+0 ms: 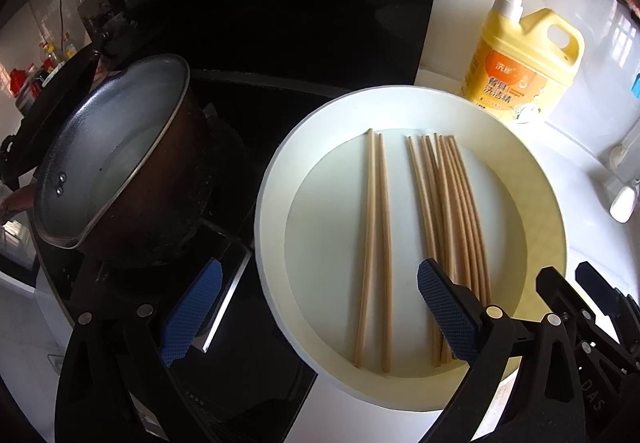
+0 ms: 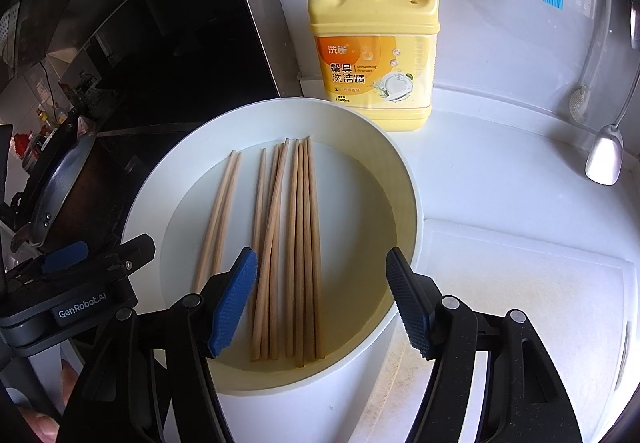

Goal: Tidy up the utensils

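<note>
Both tools are released: the left tool [image 1: 320,315] spreads over the basin's [image 1: 400,99] left rim, the right tool [image 2: 322,299] above the chopstick bundle [image 2: 296,243]. A separate pair [image 1: 376,243] lies beside it. Beyond stands a detergent jug [image 2: 376,43].

A home kitchen: a dark metal saucepan [image 1: 116,159] sits on a black glass gas hob [image 1: 224,243], beside a white counter [image 2: 500,171] where a yellow pump bottle of dish detergent [image 2: 374,43] stands against the back edge; a steel ladle [image 2: 605,155] hangs nearby.
</note>
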A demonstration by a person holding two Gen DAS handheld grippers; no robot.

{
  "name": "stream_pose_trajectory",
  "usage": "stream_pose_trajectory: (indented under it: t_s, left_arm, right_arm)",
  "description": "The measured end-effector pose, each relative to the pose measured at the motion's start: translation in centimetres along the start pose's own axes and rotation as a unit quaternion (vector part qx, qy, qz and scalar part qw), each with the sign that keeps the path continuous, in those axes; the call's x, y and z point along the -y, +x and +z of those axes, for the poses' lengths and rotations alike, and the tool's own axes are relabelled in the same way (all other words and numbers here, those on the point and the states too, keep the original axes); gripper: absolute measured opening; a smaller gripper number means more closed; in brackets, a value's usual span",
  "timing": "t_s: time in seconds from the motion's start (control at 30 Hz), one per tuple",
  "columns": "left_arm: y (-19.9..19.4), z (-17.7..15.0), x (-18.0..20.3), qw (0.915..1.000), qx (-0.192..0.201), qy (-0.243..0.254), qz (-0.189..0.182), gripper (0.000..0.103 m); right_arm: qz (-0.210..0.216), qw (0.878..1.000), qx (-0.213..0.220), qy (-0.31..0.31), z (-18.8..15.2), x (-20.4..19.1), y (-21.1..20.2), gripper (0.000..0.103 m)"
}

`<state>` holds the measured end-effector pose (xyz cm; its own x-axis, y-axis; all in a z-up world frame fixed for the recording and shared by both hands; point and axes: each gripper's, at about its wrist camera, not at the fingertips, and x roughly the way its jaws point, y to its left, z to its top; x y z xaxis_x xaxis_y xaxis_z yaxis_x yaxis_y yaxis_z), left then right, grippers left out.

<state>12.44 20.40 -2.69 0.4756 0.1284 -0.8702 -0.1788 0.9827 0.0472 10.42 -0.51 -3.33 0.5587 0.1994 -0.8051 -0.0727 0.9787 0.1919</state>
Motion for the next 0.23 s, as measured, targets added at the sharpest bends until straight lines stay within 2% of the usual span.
stream_pose_trajectory:
  t_s: [0.23]
  left_arm:
    - [0.31,0.11,-0.2,0.9999,-0.009,-0.006,0.002,0.097]
  right_arm:
    - [0.0,1.0,0.0,0.001,-0.02,-0.03,-0.07,0.064]
